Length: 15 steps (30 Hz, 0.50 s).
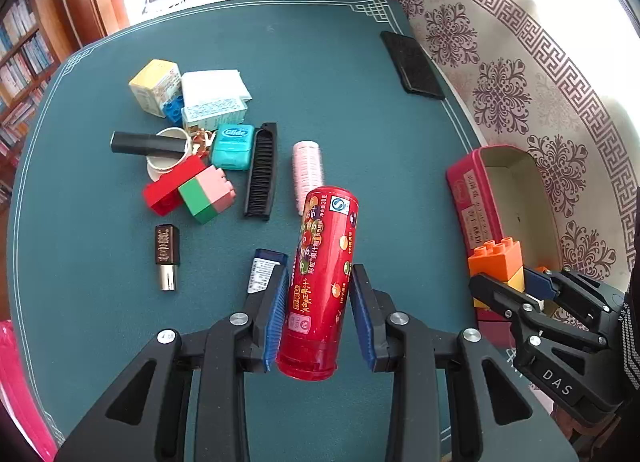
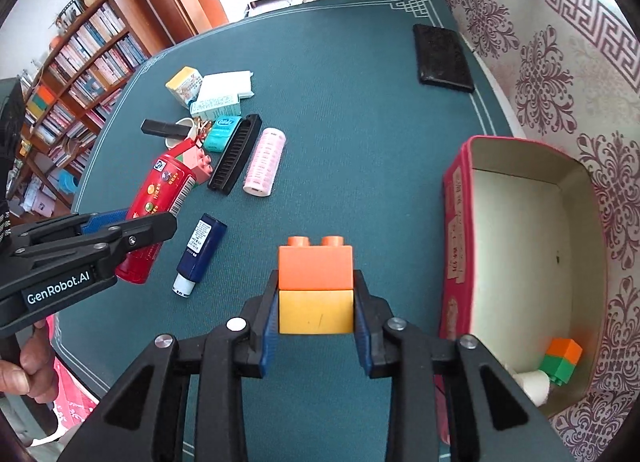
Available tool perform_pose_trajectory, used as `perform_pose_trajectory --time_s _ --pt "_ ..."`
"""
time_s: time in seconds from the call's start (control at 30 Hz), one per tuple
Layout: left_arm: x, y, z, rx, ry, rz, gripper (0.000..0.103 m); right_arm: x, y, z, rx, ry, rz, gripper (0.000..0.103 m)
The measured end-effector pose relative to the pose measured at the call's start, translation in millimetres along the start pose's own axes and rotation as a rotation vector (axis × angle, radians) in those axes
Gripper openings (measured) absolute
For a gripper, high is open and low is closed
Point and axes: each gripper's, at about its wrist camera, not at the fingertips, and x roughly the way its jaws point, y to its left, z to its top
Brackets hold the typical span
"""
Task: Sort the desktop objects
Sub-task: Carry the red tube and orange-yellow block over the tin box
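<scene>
We hold a glossy red tube (image 1: 318,282), a smooth printed cylinder, pinched between the ribbed blue fingers (image 1: 277,316) of our left gripper (image 1: 320,314) and lifted above the counter (image 1: 340,102), which is covered in a matte teal cloth with a pale printed border. Our right gripper (image 2: 316,310) clamps a stack of two hard plastic blocks (image 2: 316,288), studded orange over plain yellow, its fingers pressed on the yellow sides. Just to its right sits an open red tin box (image 2: 456,222), cream inside, with a small orange-and-green block (image 2: 562,358) in one corner. Farther out lie a pink ridged roller (image 2: 265,161), a black toothed comb (image 2: 236,152), a dark blue stick (image 2: 200,250) and a flat black wallet (image 2: 442,58).
</scene>
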Motion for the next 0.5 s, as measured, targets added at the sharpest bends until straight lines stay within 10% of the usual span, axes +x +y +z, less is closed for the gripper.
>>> perform_pose_trajectory --time_s 0.5 --pt "-19.3 -112.5 -2.8 0.145 -0.052 -0.061 0.034 -75.4 -92.3 -41.2 0.127 -0.120 -0.085 0.035"
